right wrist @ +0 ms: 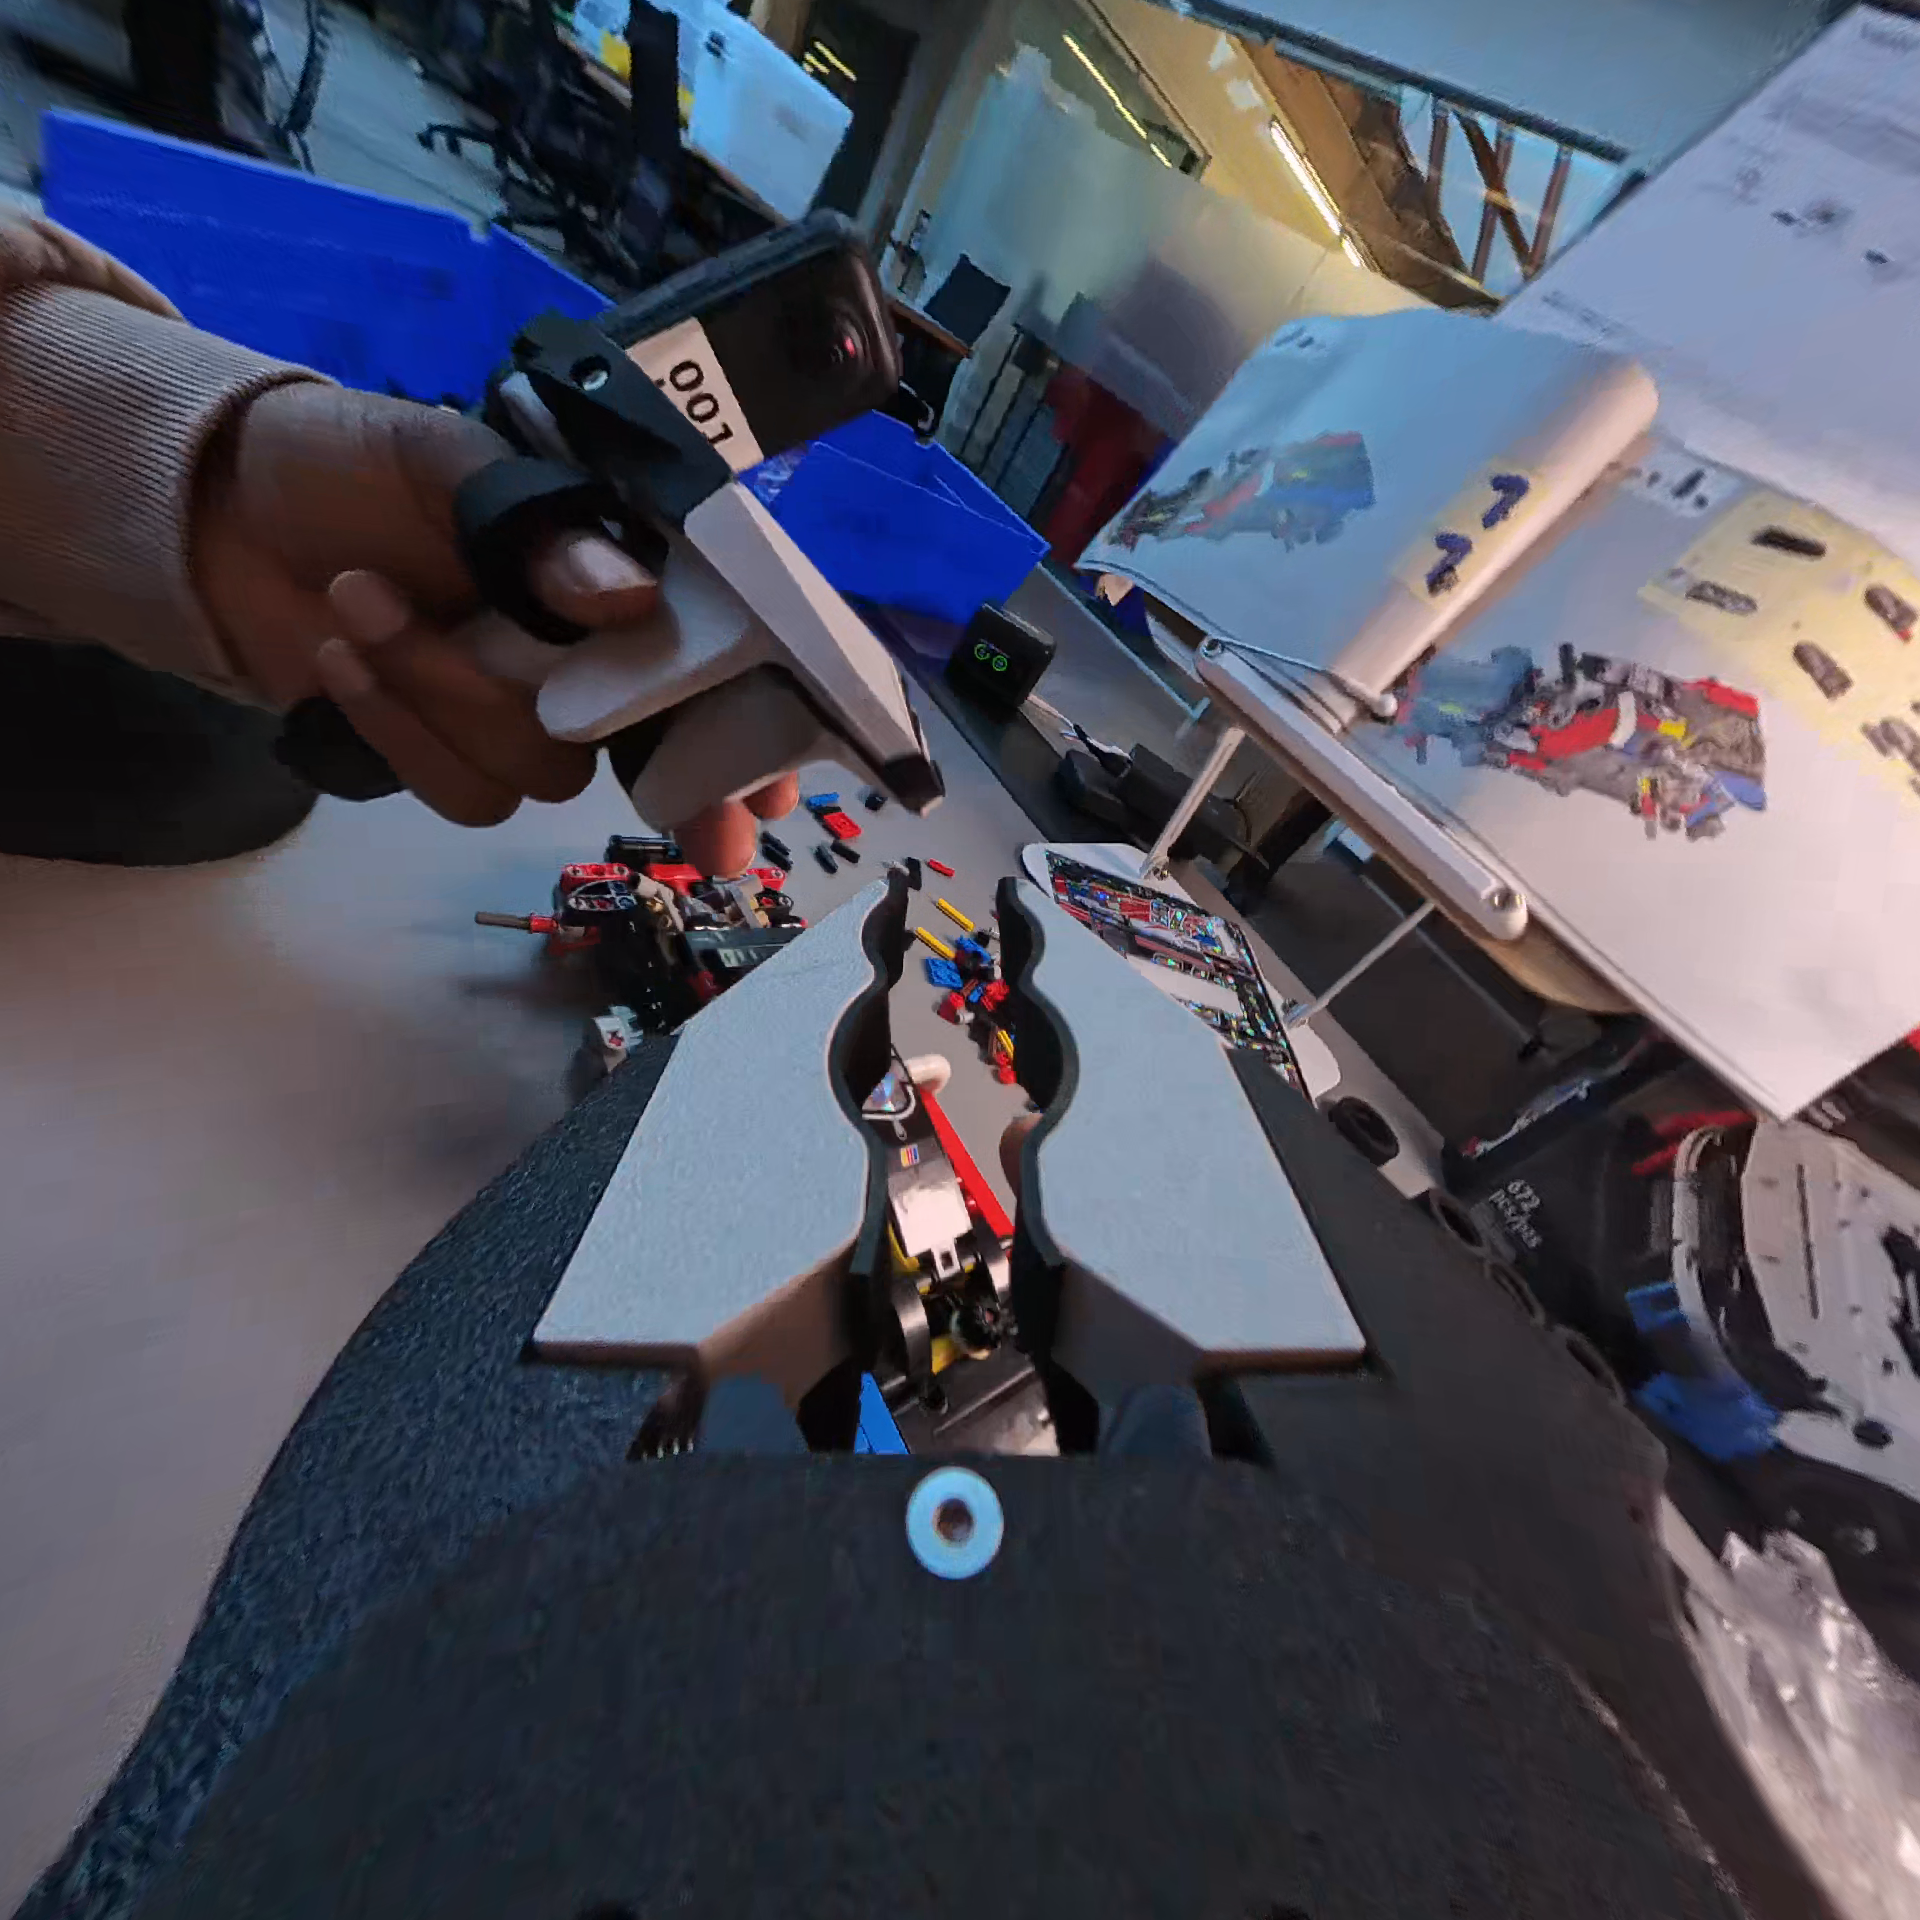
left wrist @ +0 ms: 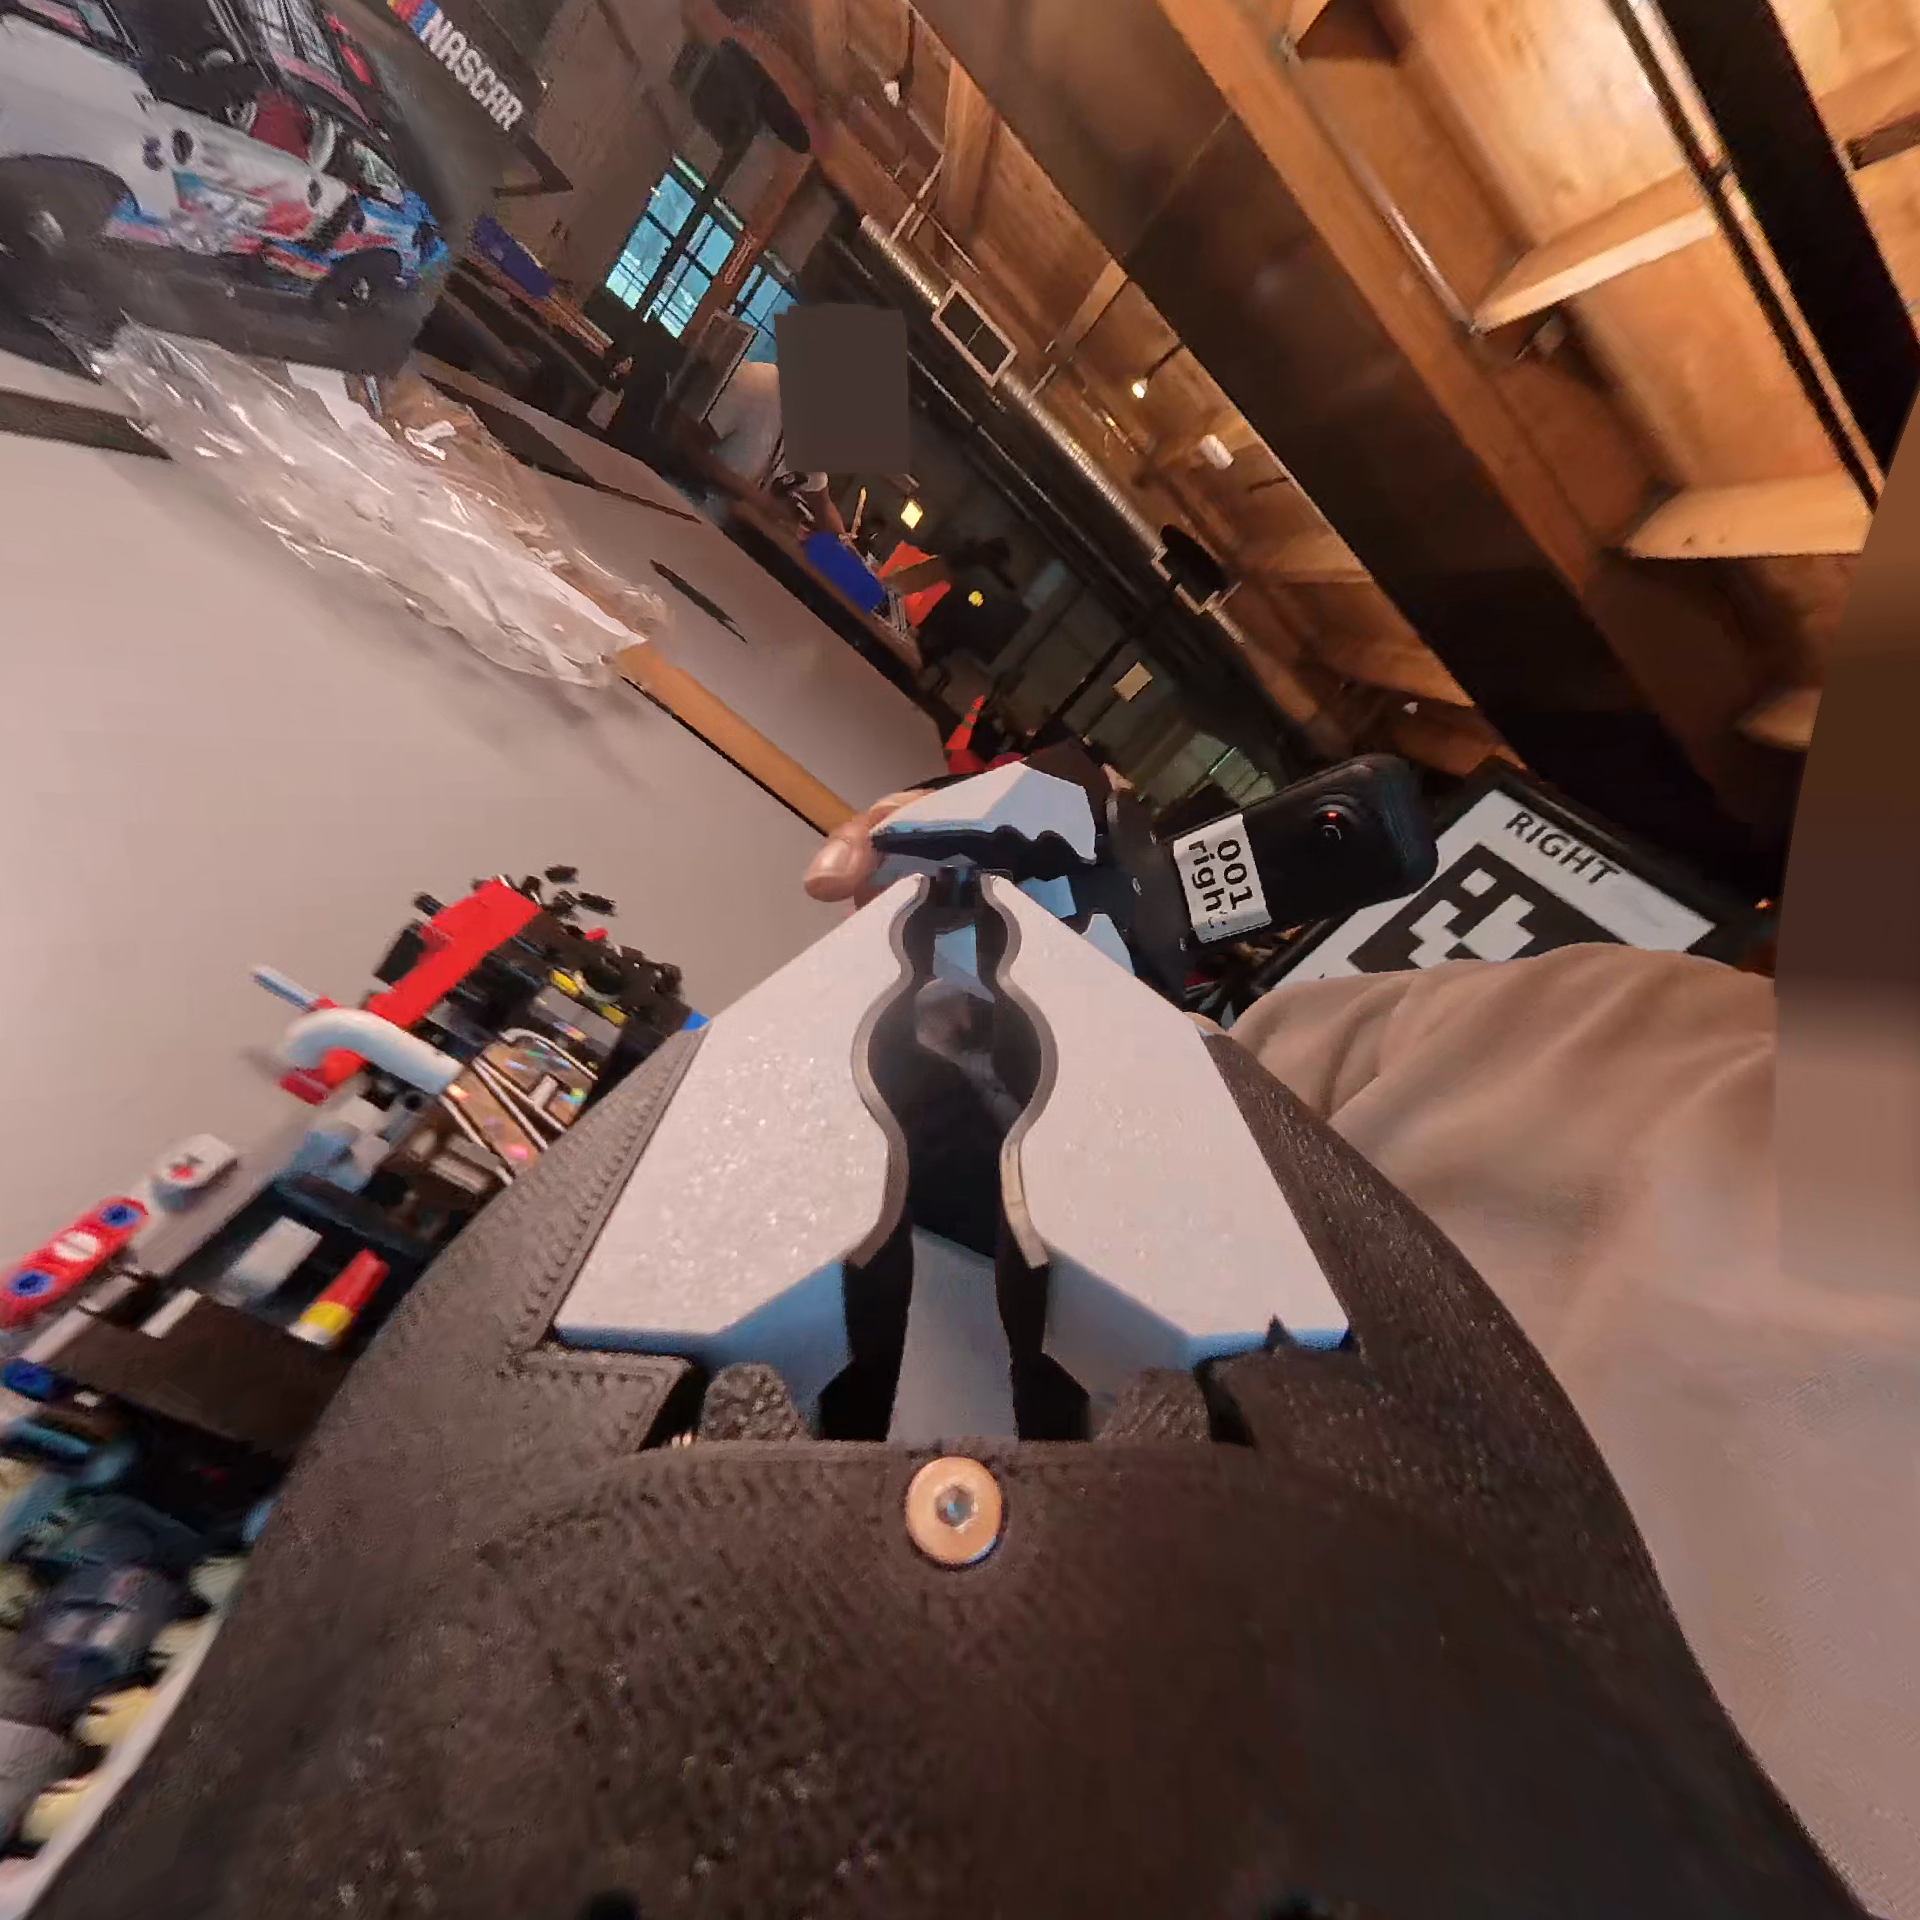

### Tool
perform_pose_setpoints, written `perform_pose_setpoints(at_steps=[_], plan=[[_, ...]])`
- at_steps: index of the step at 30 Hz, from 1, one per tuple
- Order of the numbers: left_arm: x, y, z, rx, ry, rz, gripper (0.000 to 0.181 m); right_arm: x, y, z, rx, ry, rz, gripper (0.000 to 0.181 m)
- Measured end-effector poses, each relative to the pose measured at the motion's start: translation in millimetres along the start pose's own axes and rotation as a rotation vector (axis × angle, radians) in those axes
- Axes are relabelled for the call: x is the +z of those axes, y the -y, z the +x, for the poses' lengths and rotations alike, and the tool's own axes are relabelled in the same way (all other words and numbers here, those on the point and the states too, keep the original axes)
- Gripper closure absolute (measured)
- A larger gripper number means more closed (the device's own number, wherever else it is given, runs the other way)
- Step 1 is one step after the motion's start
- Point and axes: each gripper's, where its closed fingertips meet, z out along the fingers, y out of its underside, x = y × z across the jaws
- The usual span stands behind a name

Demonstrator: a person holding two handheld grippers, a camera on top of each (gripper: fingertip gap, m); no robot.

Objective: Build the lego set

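Observation:
My left gripper (left wrist: 951, 891) is nearly closed and pinches a small black Lego piece (left wrist: 951, 883) at its tips, raised above the table. It also shows in the right wrist view (right wrist: 920, 790), held by a hand. My right gripper (right wrist: 953, 885) is open, with a narrow gap between its fingers. Through that gap I see a black, red and white Lego assembly (right wrist: 935, 1184) on the table below. In the left wrist view the right gripper (left wrist: 883, 836) is just beyond my left fingertips. A second red and black assembly (right wrist: 665, 925) lies under the left hand.
Loose small pieces (right wrist: 966, 977) are scattered on the grey table (right wrist: 260, 1039). An open instruction booklet (right wrist: 1621, 727) rests on a stand at the right, with a sticker sheet (right wrist: 1164, 935) below it. Blue bins (right wrist: 312, 260) stand behind. Clear plastic bags (left wrist: 364, 499) and the set's box (left wrist: 208, 208) lie farther off. The tips of both grippers are at nearly the same place.

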Motion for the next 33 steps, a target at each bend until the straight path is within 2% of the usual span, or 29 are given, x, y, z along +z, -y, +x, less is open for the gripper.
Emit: perform_pose_setpoints(at_steps=[4,12,16,18,21,24,26,28,33], plan=[[-7.2,-20.7,7.5,-0.041,0.025,0.056,0.177,4.8,9.3,-27.3,-0.117,0.037,0.000,0.173],[-20.6,-40.0,-1.7,-0.083,0.080,0.022,0.177,5.2,3.7,-49.7,-0.300,0.050,-0.048,0.176],[-20.1,-47.4,-4.0,-0.070,0.090,-0.007,0.176,1.9,-3.0,-55.1,-0.193,0.126,-0.076,0.176],[-24.3,-41.5,-5.3,-0.004,0.119,0.001,0.162,-6.9,-7.6,-49.1,-0.065,0.160,-0.081,0.176],[-45.1,-28.0,-16.7,0.204,0.264,-0.021,0.153,-32.6,-47.4,-12.8,0.140,0.162,-0.232,0.177],[-75.0,-20.5,-39.0,0.444,0.465,-0.082,0.152,-68.8,-121.0,5.0,0.315,0.213,-0.522,0.175],[-90.0,-19.3,-50.7,0.534,0.551,-0.105,0.153,-86.6,-157.6,8.7,0.320,0.216,-0.651,0.175],[-96.3,-20.7,-56.6,0.551,0.579,-0.103,0.154,-91.8,-172.9,9.3,0.313,0.218,-0.701,0.175],[-99.0,-20.1,-60.9,0.593,0.622,-0.108,0.153,-87.5,-187.8,13.9,0.264,0.214,-0.779,0.175]])
